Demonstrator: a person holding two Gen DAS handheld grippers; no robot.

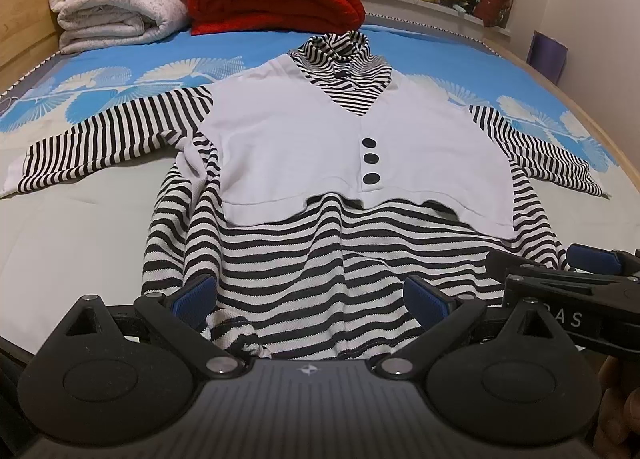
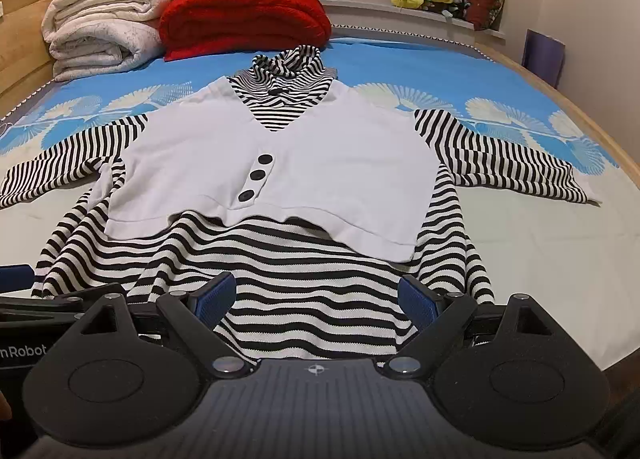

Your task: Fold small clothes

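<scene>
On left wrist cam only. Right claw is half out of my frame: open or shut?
Observer: Open. The right claw has its pads wide apart over the striped hem, not closed on cloth.
Operator: Hem corner on that side? The claw blocks it for me.
Observer: The hem corner lies flat on the bed sheet, just outside the claw's outer finger.
Operator: And the sleeve on that side?
Observer: The sleeve is spread out flat, with its white cuff resting on the sheet.
</scene>
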